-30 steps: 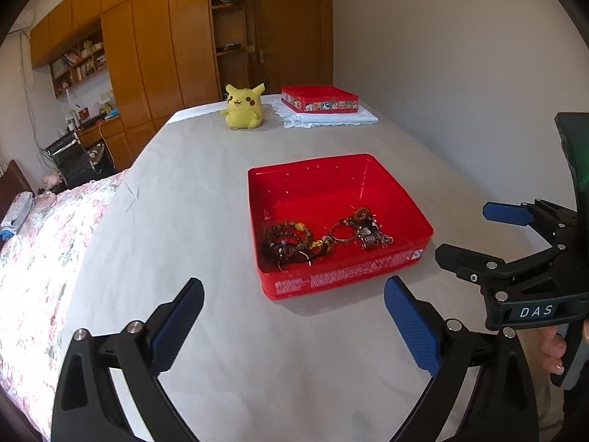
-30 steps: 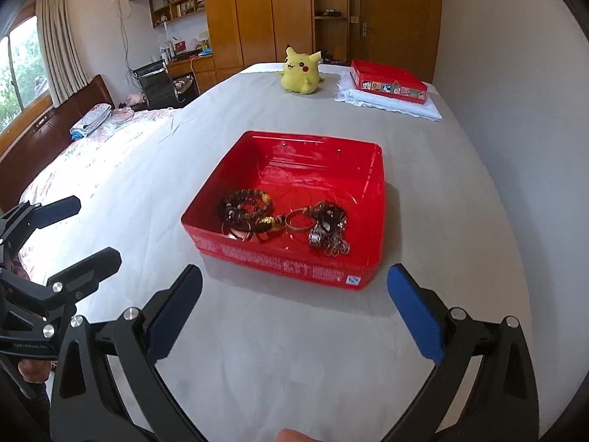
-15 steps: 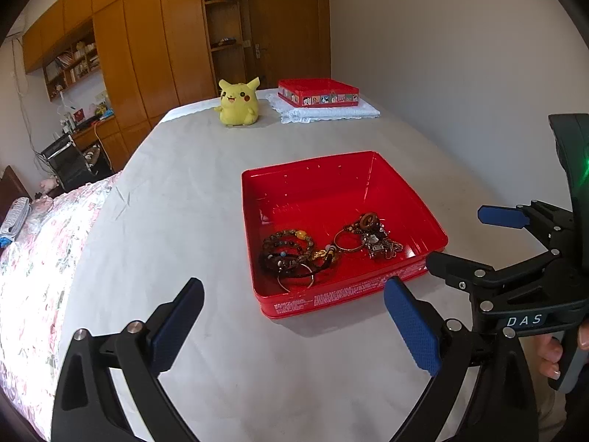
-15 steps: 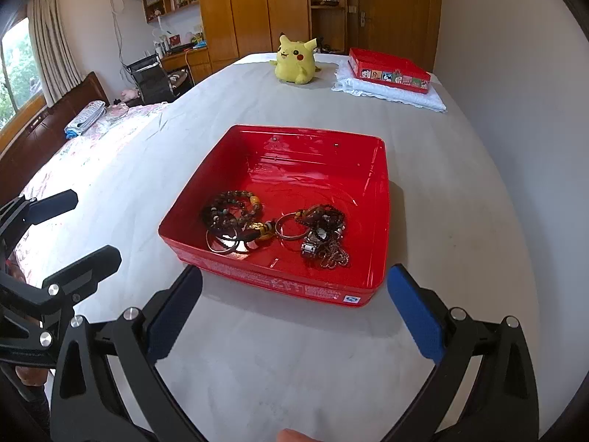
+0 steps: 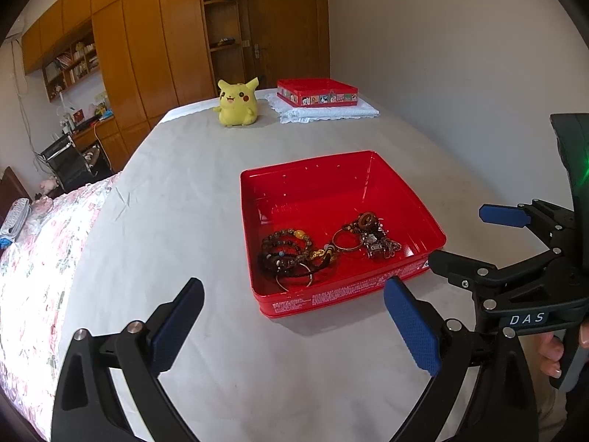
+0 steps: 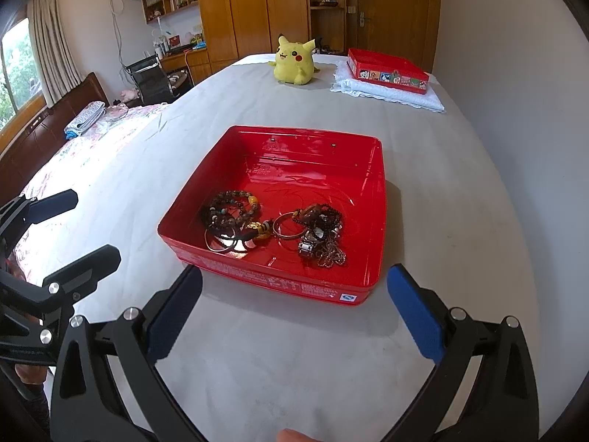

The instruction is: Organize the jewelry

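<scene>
An open red tin tray [image 5: 399, 193] [image 6: 373, 199] sits on the grey tabletop. Inside it lie beaded bracelets [image 5: 285, 252] [image 6: 230, 210], a metal ring [image 5: 346, 240] [image 6: 286, 225] and a tangle of chains and pendants [image 5: 377, 239] [image 6: 324, 237]. My left gripper [image 5: 294, 326] is open and empty, just short of the tray's near edge. My right gripper [image 6: 294, 311] is open and empty, also just short of the tray. Each gripper shows in the other's view: the right one [image 5: 475, 237], the left one [image 6: 79, 224].
A yellow Pikachu plush [image 5: 236, 103] [image 6: 294, 59] stands at the table's far end. Beside it a second red tin [image 5: 317, 91] [image 6: 386, 73] rests on a folded white cloth [image 5: 324, 110] [image 6: 390, 92]. A floral bedspread [image 5: 33, 258] lies left; a wall is to the right.
Both grippers have moved closer to the red tray, which now looks larger and nearer. Both stay open and empty. The jewelry has not moved.
</scene>
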A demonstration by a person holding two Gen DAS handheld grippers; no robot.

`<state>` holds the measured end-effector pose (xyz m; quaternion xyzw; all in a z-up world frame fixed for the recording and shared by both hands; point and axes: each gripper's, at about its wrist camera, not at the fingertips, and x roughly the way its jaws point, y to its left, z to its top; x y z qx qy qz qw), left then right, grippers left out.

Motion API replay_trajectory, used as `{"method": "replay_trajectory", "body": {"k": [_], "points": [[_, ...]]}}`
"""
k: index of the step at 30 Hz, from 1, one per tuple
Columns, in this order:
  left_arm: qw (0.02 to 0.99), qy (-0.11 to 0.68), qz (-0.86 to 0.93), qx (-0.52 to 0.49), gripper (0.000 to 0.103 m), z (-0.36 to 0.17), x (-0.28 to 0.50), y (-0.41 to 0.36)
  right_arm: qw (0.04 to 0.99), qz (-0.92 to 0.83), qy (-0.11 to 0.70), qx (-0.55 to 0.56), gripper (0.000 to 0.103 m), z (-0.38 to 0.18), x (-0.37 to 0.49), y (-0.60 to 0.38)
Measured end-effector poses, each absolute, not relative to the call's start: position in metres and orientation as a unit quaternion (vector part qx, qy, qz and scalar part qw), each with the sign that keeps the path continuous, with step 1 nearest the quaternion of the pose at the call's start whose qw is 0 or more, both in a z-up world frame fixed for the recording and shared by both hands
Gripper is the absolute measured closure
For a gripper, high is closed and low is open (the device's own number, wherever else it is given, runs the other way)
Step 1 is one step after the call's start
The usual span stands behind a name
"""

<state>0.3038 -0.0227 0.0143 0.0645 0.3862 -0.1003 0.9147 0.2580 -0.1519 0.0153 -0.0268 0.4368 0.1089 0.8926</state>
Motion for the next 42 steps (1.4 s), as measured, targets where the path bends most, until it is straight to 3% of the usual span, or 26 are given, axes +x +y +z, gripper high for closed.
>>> {"method": "replay_trajectory", "body": {"k": [42], "points": [[0.913,0.39,-0.102,0.061,0.005,0.0158,0.3036,-0.018,0.893,0.11,0.436,-0.028,0.003,0.0175,0.2554,-0.1517]]}}
